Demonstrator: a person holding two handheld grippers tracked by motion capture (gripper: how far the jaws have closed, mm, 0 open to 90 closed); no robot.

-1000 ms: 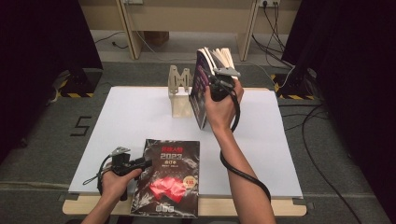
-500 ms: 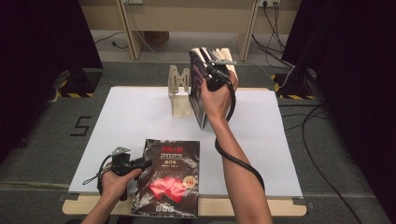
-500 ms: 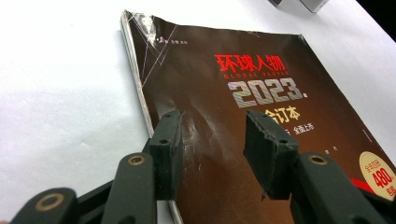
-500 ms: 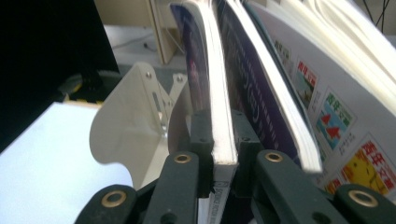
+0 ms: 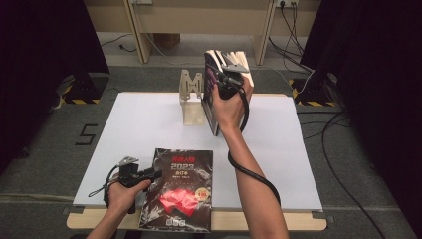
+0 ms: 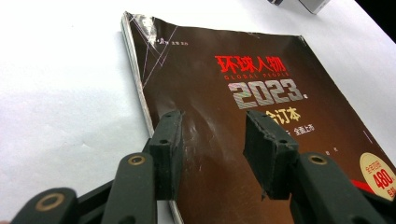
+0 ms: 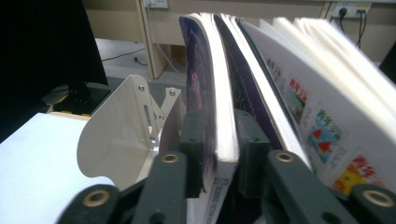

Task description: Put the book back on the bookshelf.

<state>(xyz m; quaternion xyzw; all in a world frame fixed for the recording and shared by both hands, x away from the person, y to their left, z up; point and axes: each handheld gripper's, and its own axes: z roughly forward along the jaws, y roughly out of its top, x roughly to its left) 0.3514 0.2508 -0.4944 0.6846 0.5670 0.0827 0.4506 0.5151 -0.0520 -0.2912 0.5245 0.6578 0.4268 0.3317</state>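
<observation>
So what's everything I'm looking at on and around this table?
table top: one, white, middle of the high view
black magazine: one, black with red print, flat at the near edge
upright books: several, purple and white covers, standing at the far side
bookend: one, cream metal, just left of the upright books
left gripper: one, black, jaws open over the black magazine's cover
right gripper: one, black, jaws around one upright purple book, having just opened somewhat
</observation>
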